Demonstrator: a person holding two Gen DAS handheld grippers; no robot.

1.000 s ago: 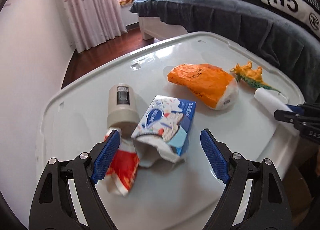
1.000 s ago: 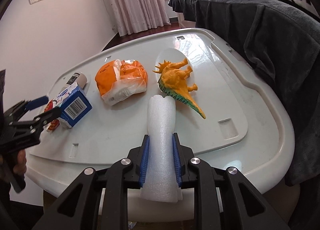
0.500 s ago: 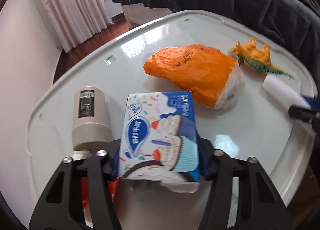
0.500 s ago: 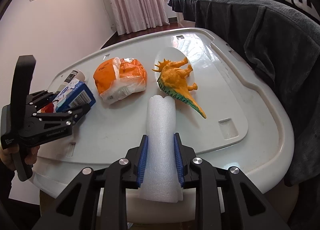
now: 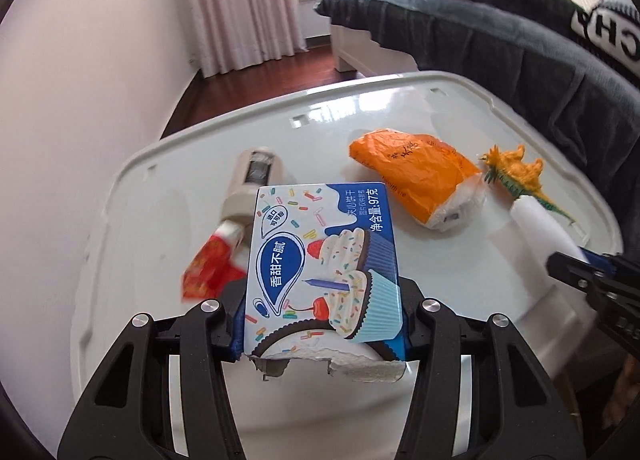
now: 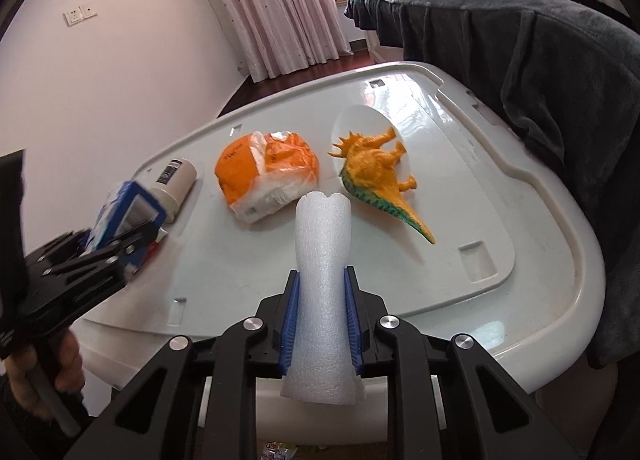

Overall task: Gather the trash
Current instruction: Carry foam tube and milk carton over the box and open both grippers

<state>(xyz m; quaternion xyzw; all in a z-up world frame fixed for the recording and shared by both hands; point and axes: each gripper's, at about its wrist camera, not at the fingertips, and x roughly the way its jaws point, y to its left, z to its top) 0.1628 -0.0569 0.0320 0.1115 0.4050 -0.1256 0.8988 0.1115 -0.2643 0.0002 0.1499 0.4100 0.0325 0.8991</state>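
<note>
My left gripper (image 5: 322, 308) is shut on a torn blue cookie box (image 5: 320, 260), which hangs tilted above the white table top (image 5: 172, 188); the right wrist view shows the same box (image 6: 124, 212) in that gripper (image 6: 116, 244) at the left edge. My right gripper (image 6: 322, 288) is shut on a white foam tube (image 6: 322, 240) over the table's near edge. On the table lie a red wrapper (image 5: 208, 264), an orange and white plastic bag (image 6: 264, 164) and a beige cylindrical bottle (image 6: 176, 180).
An orange toy dinosaur (image 6: 372, 164) lies right of the bag. A bed under a dark blanket (image 6: 520, 40) borders the table's right and far sides. A white wall and pink curtains (image 6: 276, 0) stand behind. A hand (image 6: 60, 372) holds the left gripper's handle.
My left gripper closed its wide-open jaws on the blue box and lifted it off the table, leaving the red wrapper behind. The right gripper with the foam tube stayed put.
</note>
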